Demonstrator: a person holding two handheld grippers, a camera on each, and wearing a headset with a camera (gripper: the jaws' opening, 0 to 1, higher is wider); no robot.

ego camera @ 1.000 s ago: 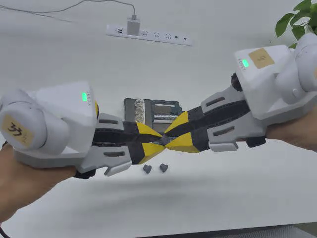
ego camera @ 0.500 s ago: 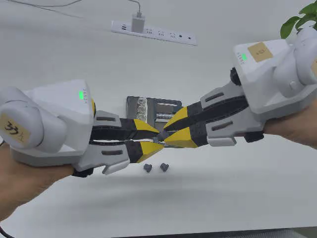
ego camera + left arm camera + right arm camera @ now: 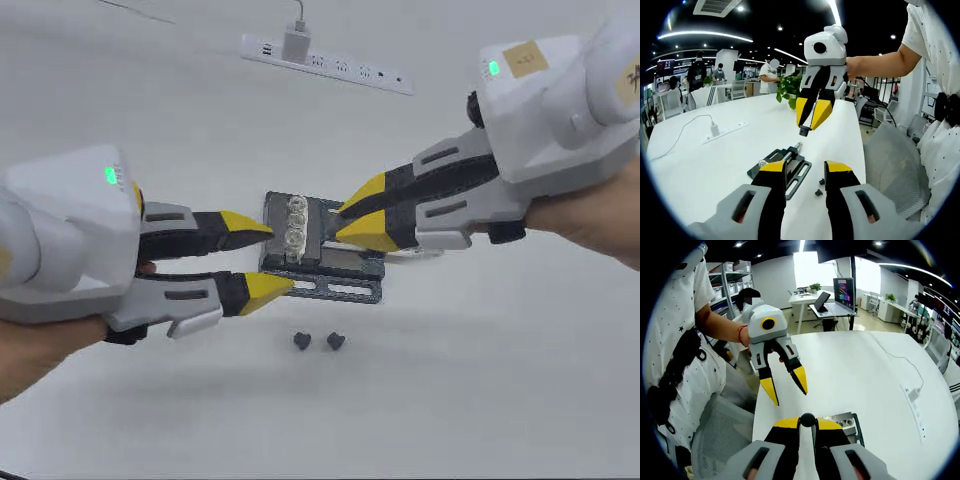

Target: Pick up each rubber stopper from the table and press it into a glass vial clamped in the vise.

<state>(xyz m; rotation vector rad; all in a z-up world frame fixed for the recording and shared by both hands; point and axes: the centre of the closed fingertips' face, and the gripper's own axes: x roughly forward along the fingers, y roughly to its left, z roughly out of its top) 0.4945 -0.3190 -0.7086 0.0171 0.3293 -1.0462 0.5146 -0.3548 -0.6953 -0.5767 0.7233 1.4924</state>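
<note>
One rubber stopper point(image 3: 807, 419) up, two loose stoppers point(image 3: 302, 341) left
Our right gripper point(image 3: 342, 222) pinches it over the vise point(image 3: 340, 287); left gripper point(image 3: 280, 257) gapes empty.

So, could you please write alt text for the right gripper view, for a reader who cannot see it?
The right tongs pinch a dark rubber stopper over a white table, with the vise just beyond. Facing them, the left tongs hang open.
</note>
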